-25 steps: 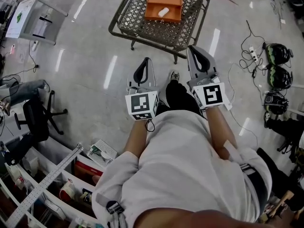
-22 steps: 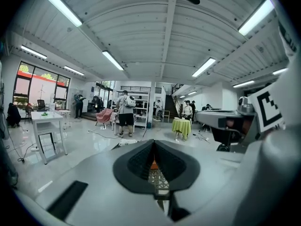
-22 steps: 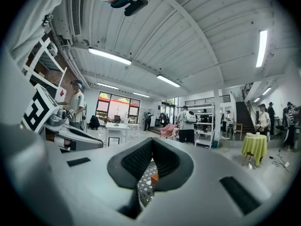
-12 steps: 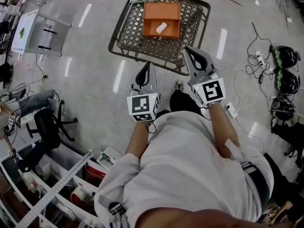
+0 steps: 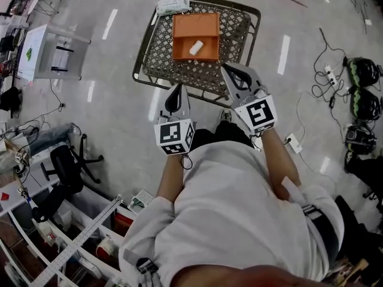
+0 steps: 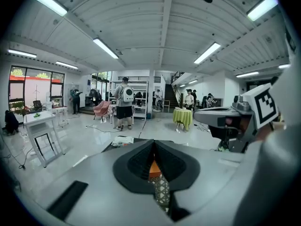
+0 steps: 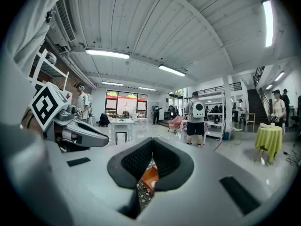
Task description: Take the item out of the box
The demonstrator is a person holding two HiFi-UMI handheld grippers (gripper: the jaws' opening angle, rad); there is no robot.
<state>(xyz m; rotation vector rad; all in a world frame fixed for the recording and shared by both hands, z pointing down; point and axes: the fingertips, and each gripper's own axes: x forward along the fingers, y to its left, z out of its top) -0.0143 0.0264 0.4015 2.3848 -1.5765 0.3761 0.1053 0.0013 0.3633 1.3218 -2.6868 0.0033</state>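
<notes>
An open orange box point(image 5: 194, 28) sits on a dark metal lattice table point(image 5: 161, 52) ahead of me. Inside it lies a small white item point(image 5: 195, 48). My left gripper point(image 5: 178, 89) hangs at the table's near edge, jaws pressed together on nothing. My right gripper point(image 5: 230, 70) reaches a little over the table's near right part, also shut and empty. Both are short of the box. A sliver of the orange box point(image 6: 154, 168) shows below the left gripper point(image 6: 154, 145) in its own view, and the box point(image 7: 149, 175) shows likewise under the right gripper point(image 7: 153, 142).
A white packet point(image 5: 173, 5) lies at the table's far left corner. A white stand point(image 5: 51, 46) and an office chair point(image 5: 66, 166) are at the left, shelving point(image 5: 72, 244) at bottom left. Helmets point(image 5: 362, 70) and cables lie on the floor at the right. People stand far off.
The table and box have come nearer and lower in the head view. Both grippers have moved forward from over the floor to the table's near edge. Their jaws stay shut.
</notes>
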